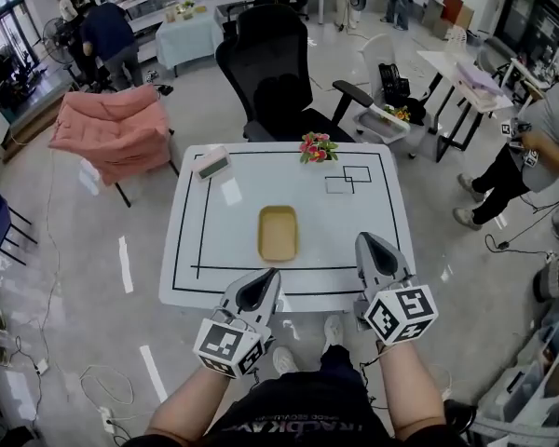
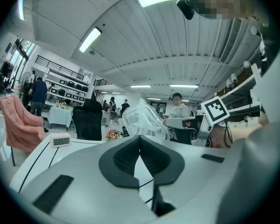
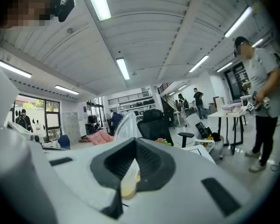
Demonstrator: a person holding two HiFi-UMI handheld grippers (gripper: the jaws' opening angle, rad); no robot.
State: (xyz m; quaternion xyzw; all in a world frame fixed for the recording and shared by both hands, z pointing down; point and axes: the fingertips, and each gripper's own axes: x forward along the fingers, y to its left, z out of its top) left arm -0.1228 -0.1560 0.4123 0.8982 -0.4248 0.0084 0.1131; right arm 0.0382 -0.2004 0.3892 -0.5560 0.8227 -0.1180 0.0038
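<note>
Sitting mid white lined table (image 1: 377, 226), tan tray (image 1: 278, 233); blk office chair (image 1: 279, 73) behind.

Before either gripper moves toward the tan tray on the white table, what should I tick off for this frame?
1. Left gripper empty: ok, jaws together on nothing.
2. Right gripper empty: ok, jaws together on nothing.
3. Jaws apart enough to take something: not ok, both are shut.
4. Tan rectangular tray free of contact: ok, it lies mid-way on the white table, apart from both grippers at the near edge.
5. Way to the tray free: ok, the small white digital clock and pink flower bunch sit at the far side.
6. Tray uncovered: cannot tell; a clear plastic dome shows beyond the left jaws.
</note>
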